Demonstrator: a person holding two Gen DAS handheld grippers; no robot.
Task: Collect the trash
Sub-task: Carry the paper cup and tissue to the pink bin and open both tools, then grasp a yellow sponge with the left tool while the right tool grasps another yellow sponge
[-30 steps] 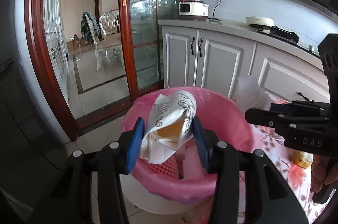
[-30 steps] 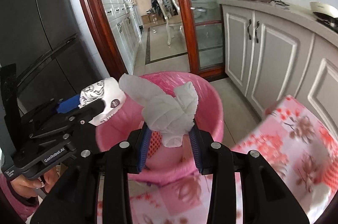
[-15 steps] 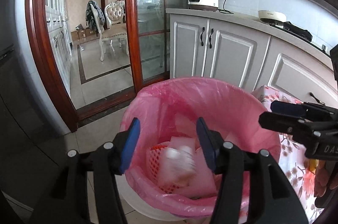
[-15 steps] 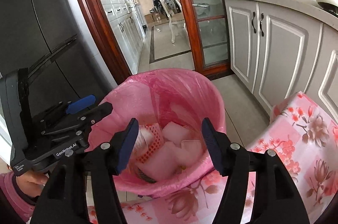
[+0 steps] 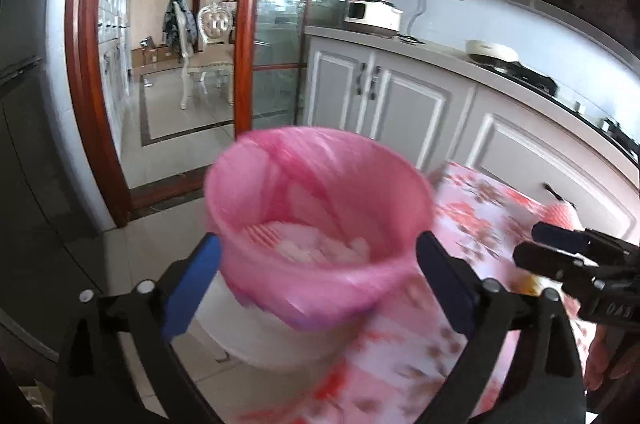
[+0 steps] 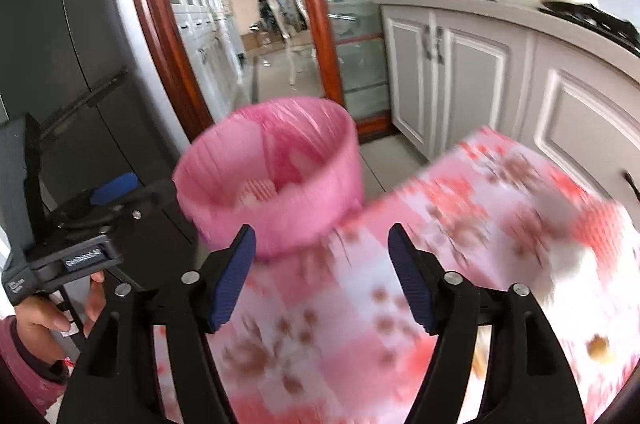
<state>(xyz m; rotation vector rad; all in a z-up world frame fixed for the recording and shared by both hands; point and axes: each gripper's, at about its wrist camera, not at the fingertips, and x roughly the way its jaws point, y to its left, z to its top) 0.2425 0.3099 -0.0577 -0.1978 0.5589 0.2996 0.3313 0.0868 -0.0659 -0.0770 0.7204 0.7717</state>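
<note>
left gripper (image 5: 318, 278): spread, nothing held | pink-lined bin (image 5: 320, 264): holds trash

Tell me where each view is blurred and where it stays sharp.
Left wrist view: the pink-lined bin and floral tablecloth smear; the left gripper stays crisp. Right wrist view: bin and tablecloth streak more heavily; the right gripper is sharp.

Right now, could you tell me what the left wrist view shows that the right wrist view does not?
Only the left wrist view shows white trash piled inside the bin and the open, empty right gripper. Only the right wrist view shows the dark fridge and the person's left hand. Both show the pink-lined bin beside the floral tablecloth.
</note>
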